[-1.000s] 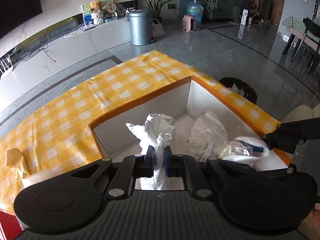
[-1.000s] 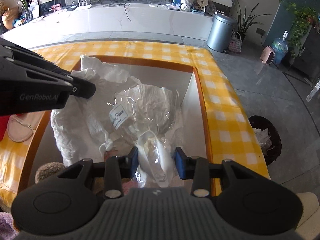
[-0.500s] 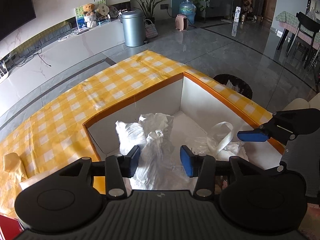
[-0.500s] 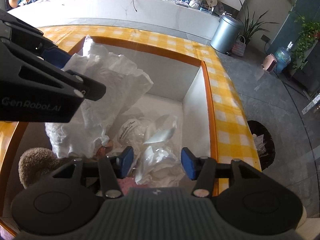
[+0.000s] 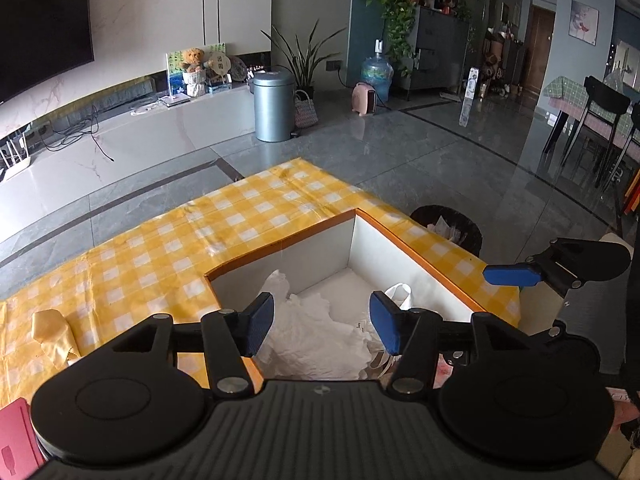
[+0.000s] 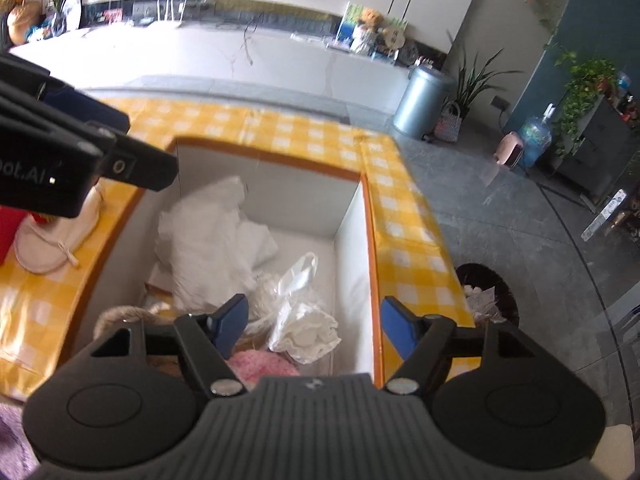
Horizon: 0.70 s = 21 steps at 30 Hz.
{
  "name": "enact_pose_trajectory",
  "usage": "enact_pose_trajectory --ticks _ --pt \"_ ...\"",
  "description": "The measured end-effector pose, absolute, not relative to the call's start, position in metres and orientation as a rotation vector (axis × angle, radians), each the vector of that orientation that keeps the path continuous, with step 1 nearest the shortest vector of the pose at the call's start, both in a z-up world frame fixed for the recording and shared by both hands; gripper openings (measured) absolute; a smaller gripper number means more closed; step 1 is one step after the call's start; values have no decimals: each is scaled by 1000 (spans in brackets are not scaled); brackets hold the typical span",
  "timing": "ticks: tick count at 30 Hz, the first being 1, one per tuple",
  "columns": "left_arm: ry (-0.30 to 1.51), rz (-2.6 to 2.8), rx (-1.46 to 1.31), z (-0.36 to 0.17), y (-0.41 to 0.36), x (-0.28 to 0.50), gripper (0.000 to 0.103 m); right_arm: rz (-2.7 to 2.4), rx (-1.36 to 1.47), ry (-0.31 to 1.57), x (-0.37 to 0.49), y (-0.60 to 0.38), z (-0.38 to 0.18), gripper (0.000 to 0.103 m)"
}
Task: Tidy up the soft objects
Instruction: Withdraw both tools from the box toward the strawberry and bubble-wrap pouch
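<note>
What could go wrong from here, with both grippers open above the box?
1. The crumpled white bag sits piled high against the box wall; it may spring up past the rim.
2. The clear plastic bag lies loosely on other items and could snag the right gripper fingers on its next pass.
3. The left gripper hangs close to the right one; they might collide.

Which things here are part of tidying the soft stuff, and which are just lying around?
Part of the job:
- white box
- crumpled white bag
- clear plastic bag
- pink fluffy item
- left hand-held gripper, open
- right hand-held gripper, open

Just lying about:
- metal bin
- teddy bear
- water jug
- black wastebasket
</note>
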<state>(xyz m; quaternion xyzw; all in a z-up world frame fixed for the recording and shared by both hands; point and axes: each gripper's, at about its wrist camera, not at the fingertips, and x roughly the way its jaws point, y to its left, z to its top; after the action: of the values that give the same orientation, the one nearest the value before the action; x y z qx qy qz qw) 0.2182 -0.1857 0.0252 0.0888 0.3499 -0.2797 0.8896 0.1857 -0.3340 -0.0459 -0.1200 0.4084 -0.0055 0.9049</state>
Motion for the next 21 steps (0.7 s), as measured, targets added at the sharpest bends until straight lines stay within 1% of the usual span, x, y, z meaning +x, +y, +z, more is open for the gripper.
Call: enact_pose_trajectory --ticks 2,6,12,16,19,21 --pt "696 -573 172 32 -175 207 65 -27 -226 793 173 -328 -34 79" --pt "637 -538 145 45 -150 182 65 -27 -158 718 150 -315 -17 80" --pt "562 -446 110 53 -102 145 65 -10 -57 650 119 -285 -13 81" --pt "541 -369 68 46 -61 123 65 27 11 625 99 -262 -17 81" --pt "560 -300 2 36 -27 113 65 56 52 617 88 -242 -22 81" --pt "579 -248 -45 28 -2 106 65 79 65 615 83 -230 -26 78"
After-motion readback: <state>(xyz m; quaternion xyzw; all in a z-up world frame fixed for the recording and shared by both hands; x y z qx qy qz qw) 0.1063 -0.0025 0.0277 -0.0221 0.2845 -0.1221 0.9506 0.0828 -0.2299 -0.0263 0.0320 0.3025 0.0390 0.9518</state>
